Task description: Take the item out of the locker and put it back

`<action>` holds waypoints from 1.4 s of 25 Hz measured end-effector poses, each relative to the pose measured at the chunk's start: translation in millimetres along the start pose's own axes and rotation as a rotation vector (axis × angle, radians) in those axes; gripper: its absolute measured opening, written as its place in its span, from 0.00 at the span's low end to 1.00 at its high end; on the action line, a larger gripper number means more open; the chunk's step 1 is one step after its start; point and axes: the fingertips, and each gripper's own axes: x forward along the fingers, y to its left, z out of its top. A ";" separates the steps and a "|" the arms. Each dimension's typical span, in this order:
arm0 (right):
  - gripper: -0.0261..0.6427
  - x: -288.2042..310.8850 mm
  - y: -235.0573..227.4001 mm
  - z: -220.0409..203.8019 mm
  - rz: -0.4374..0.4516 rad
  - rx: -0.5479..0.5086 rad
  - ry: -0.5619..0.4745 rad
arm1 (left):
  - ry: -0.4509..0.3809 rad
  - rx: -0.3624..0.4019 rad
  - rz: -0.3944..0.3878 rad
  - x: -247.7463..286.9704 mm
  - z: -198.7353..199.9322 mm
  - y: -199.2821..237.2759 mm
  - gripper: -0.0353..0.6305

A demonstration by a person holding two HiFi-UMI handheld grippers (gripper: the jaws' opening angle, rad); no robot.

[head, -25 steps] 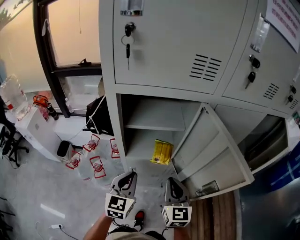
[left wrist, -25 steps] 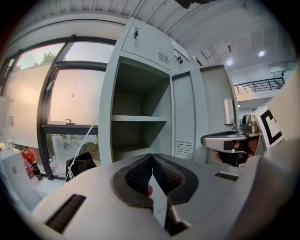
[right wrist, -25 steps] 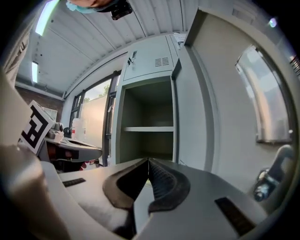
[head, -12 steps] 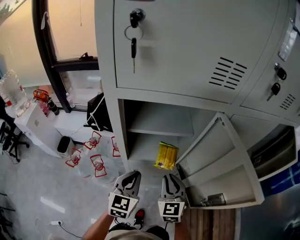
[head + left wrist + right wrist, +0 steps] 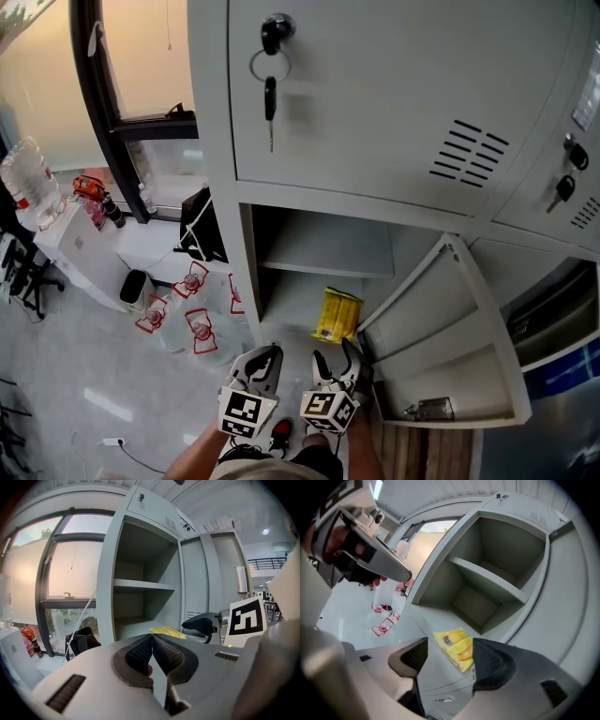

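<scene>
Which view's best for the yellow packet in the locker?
Right gripper view: yellow packet large and central, barcode visible. Head view shows it small; left gripper view, only a thin sliver.

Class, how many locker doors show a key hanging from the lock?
2. The grey metal locker door above the open compartment, silver key dangling; the neighbouring grey door at the right edge, with its dark key. More may lie out of frame.

Low in the head view: left grey two-jaw gripper (image 5: 266,356), jaws closed tip to tip, nothing between its ribbed pads (image 5: 140,651). Just beside it, right grey two-jaw gripper (image 5: 334,354), rolled so its marker cube (image 5: 326,410) sits tilted. Its jaws have just been opening and stand wide, gripping nothing. Both point forward, slightly downward.
</scene>
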 end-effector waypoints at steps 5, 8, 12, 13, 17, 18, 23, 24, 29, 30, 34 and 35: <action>0.49 21.6 0.2 -10.1 -0.023 -0.040 0.050 | 0.014 -0.007 0.023 1.2 -3.0 6.5 0.09; 0.49 32.9 0.0 -14.9 -0.035 -0.027 0.073 | 0.029 -0.007 0.032 0.8 -7.7 9.8 0.09; 0.49 42.8 -1.8 -19.3 -0.045 -0.025 0.084 | 0.039 -0.010 0.042 0.9 -11.6 12.2 0.09; 0.49 44.6 -2.4 -20.4 -0.046 -0.026 0.087 | 0.041 -0.011 0.042 0.8 -12.7 12.4 0.09; 0.47 48.6 -4.7 -22.7 -0.061 -0.024 0.094 | 0.047 -0.015 0.047 -0.8 -16.2 14.4 0.09; 0.45 48.8 -5.9 -22.9 -0.067 -0.027 0.095 | 0.047 -0.016 0.049 -1.0 -16.5 15.1 0.09; 0.34 47.8 -7.9 -23.5 -0.066 -0.041 0.109 | 0.046 -0.016 0.057 -2.3 -17.1 18.2 0.09; 0.33 47.4 -8.6 -23.3 -0.064 -0.038 0.111 | 0.046 -0.017 0.058 -2.7 -17.3 18.4 0.09; 0.27 43.5 -10.1 -21.8 -0.072 -0.035 0.114 | 0.047 -0.021 0.063 -5.2 -19.0 19.8 0.09; 0.26 42.6 -10.0 -21.4 -0.074 -0.037 0.114 | 0.047 -0.020 0.064 -5.7 -19.1 20.5 0.09; 0.21 37.7 -13.9 -14.6 -0.090 -0.011 0.086 | 0.035 -0.020 0.071 -7.3 -15.9 23.0 0.09; 0.21 35.7 -15.5 -11.8 -0.095 0.002 0.074 | 0.031 -0.020 0.072 -8.0 -14.6 23.4 0.09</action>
